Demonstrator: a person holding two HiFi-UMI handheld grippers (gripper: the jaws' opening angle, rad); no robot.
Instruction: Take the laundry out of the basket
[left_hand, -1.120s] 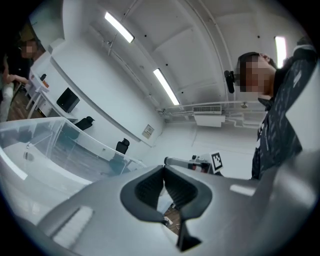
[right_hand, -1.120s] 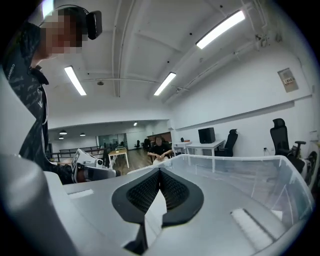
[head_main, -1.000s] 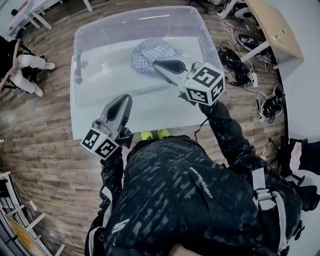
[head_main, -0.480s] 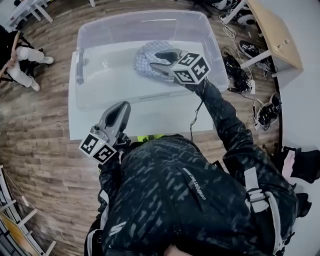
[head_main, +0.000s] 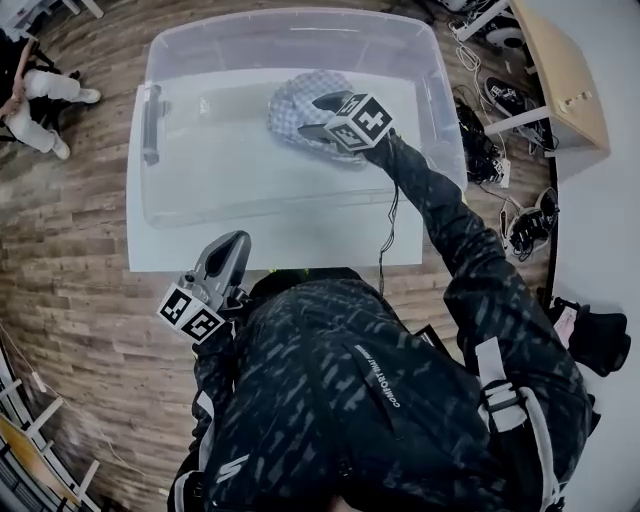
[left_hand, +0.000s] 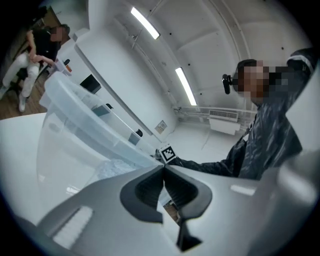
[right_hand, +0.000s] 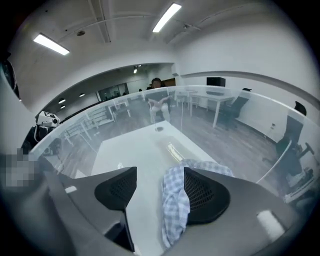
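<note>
left claw (head_main: 232, 245) shut tight, nothing in it, over near edge of white tabletop (head_main: 320, 245). farther in, right claw (head_main: 312, 115) reaches down inside clear basket (head_main: 290, 28), jaws just been opening, now wide with checked cloth (head_main: 288, 105) between them, cloth on basket floor against one pad.

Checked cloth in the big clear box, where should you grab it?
I'd pinch the raised bunched fold of the blue-and-white checked cloth, coming down from above: it lies crumpled in the clear plastic tub, whose tall walls block the sides.
</note>
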